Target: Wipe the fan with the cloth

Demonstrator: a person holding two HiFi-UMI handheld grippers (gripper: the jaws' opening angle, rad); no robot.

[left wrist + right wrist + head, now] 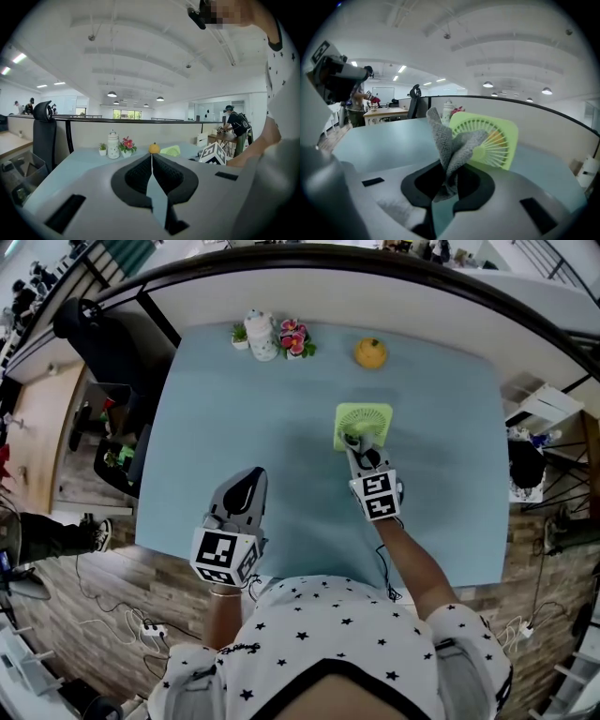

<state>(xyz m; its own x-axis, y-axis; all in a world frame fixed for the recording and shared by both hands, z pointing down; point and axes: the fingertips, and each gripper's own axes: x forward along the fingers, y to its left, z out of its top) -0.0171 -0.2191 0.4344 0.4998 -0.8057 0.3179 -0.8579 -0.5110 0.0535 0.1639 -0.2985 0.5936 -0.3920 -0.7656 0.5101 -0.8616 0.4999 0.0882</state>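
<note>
While the right gripper [449, 180] pinches a bunched grey knitted cloth [449, 143] so its loose folds reach forward as a wiping pad, the cloth seems to touch the ribbed round grille of the square lime-green plastic fan [501, 140], upright at the table's [234, 427] middle right. Nearer left, the left gripper [151, 171] idles, jaws pressed together, empty.

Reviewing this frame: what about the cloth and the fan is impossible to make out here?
1. Whether the cloth touches the fan: in the right gripper view the cloth covers the fan's left side, and in the head view both are too small.
2. The cloth in the head view: almost wholly hidden by the right gripper.
3. The fan's lower part in the left gripper view: hidden behind the left gripper.
</note>
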